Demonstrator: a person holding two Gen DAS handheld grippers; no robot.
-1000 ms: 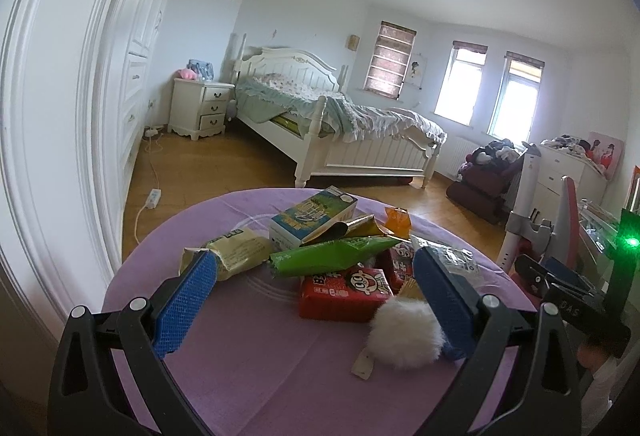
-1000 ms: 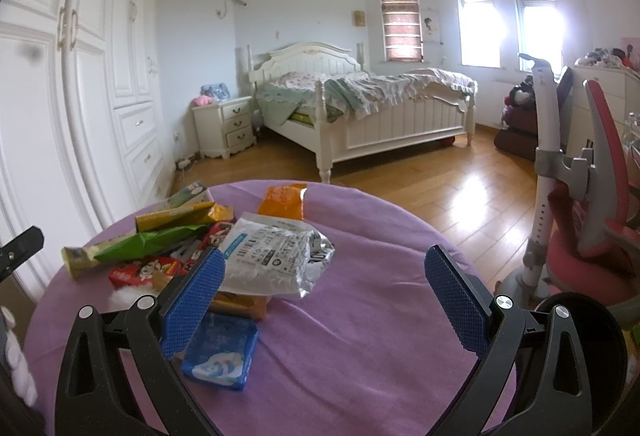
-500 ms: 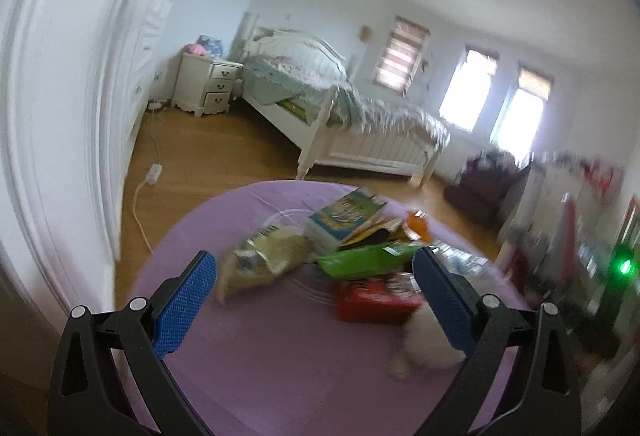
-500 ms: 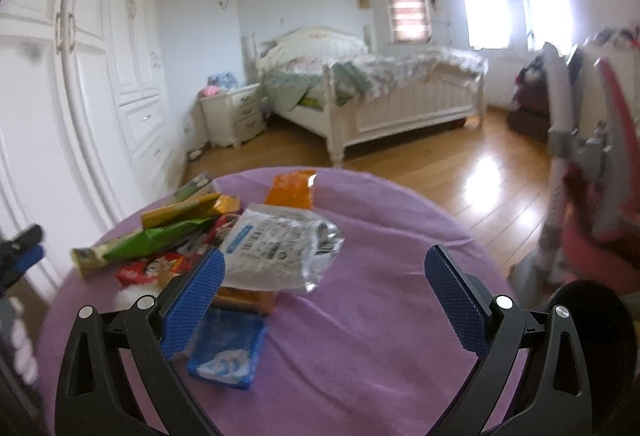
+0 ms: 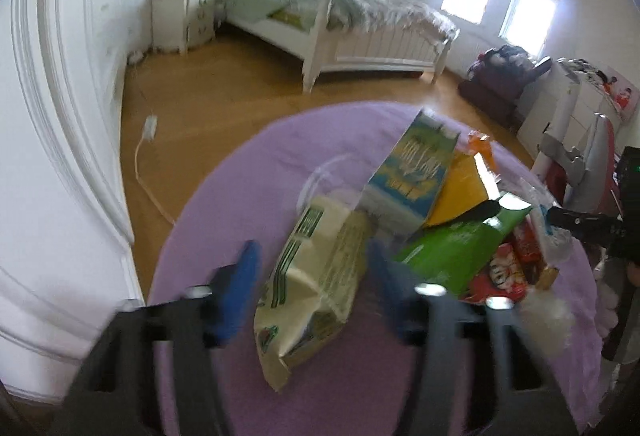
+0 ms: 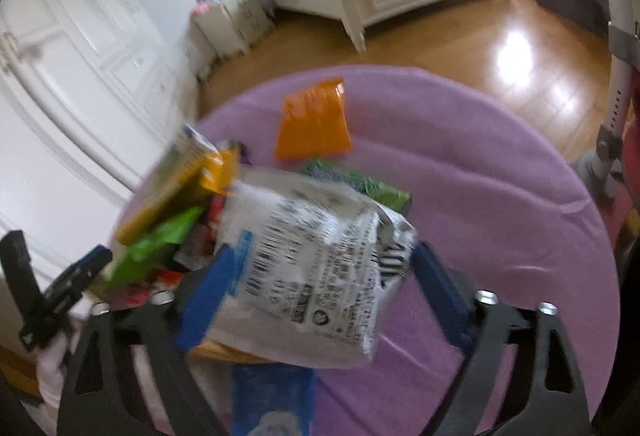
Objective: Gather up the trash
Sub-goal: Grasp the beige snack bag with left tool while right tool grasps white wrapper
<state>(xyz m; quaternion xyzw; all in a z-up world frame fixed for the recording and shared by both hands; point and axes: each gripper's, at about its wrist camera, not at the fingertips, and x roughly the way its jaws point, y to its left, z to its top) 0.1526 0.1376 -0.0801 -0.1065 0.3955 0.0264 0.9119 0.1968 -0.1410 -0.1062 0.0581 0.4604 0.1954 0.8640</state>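
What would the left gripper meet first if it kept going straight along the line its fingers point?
The left gripper would most likely meet the cream and green snack bag first; it already lies between the open fingers. Blur leaves contact unclear.

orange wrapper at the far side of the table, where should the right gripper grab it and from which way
The orange wrapper lies flat on the purple tablecloth, apart from the pile, with bare cloth to its right. Probably best to pinch its near, wider edge, coming in low from the right so the white printed bag now between the right gripper fingers isn't in the way.
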